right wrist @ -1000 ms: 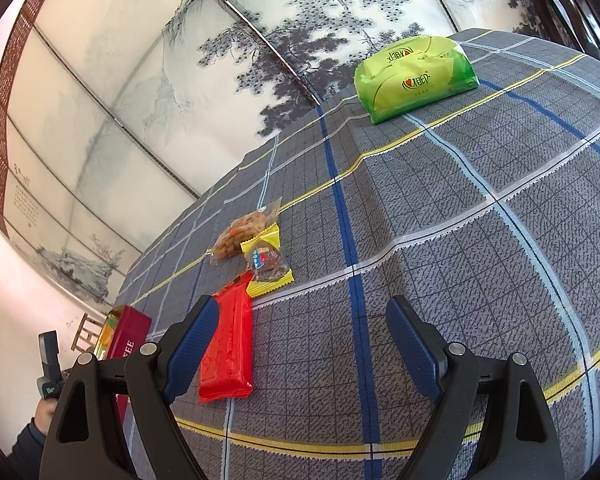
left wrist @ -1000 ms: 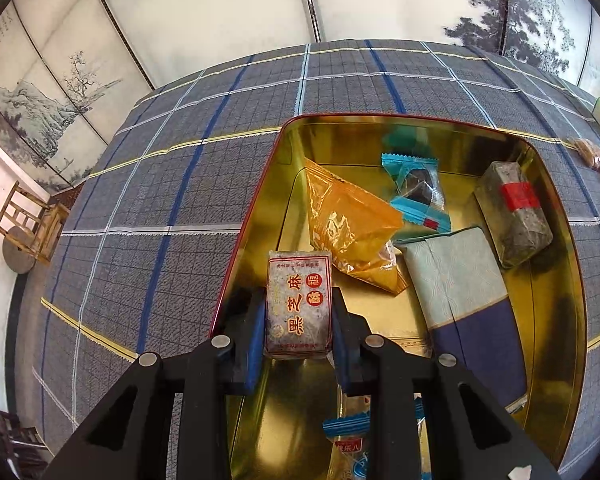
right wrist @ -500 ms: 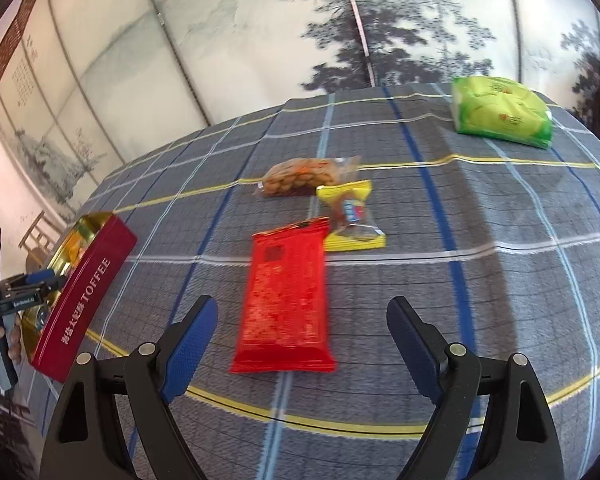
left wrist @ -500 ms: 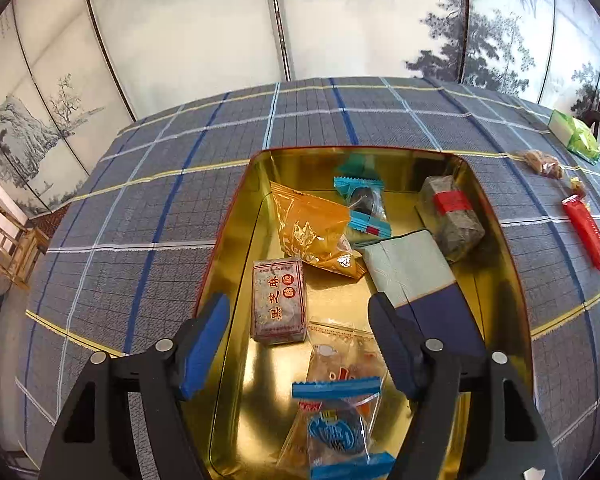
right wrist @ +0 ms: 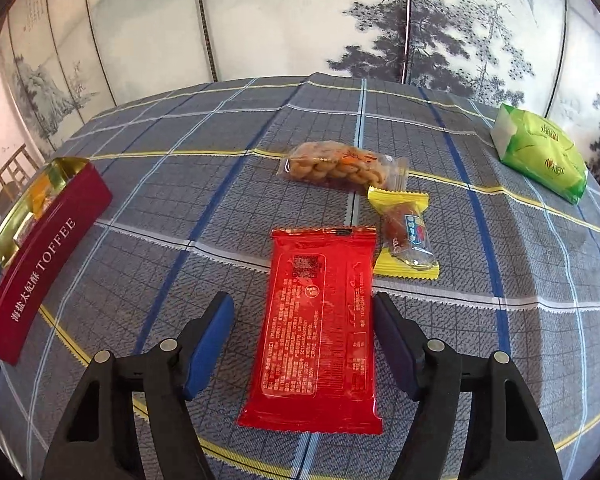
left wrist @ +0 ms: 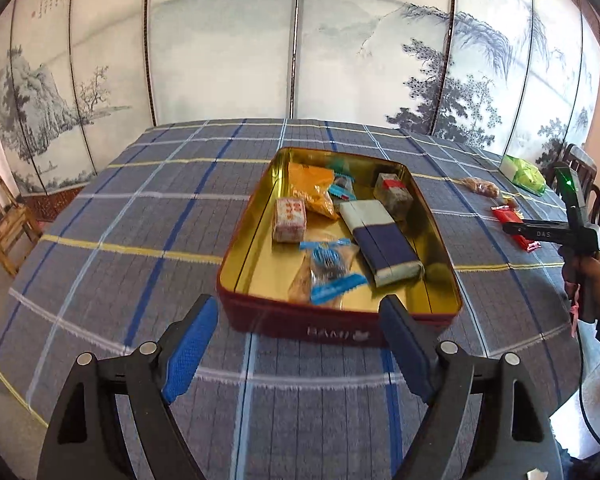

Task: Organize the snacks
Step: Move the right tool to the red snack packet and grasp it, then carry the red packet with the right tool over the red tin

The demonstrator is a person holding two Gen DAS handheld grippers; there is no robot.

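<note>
Red glossy foil flat-pack snack (right wrist: pixel 318 320) lies on the grey plaid tablecloth (right wrist: pixel 480 248), directly ahead of the right gripper (right wrist: pixel 302 322). Its long axis runs along the gripper's pointing line, so the blue pads straddle the short width. Jaws closing, pack between them, pads not yet touching by my read. Right hand is clearly the nearer; the left gripper (left wrist: pixel 296 348) hangs empty, jaws opening, short of the near wall of the red-sided, gold-lined toffee tin (left wrist: pixel 340 324).

Pack is thin, crinkly and slippery: likely to buckle under a side pinch.

Just beyond it: yellow-ended clear candy wrapper (right wrist: pixel 406 238), clear bag of twisted fried snacks (right wrist: pixel 340 166). Green soft pack (right wrist: pixel 540 152) sits well apart, far right. Tin already holds several wrapped items.
</note>
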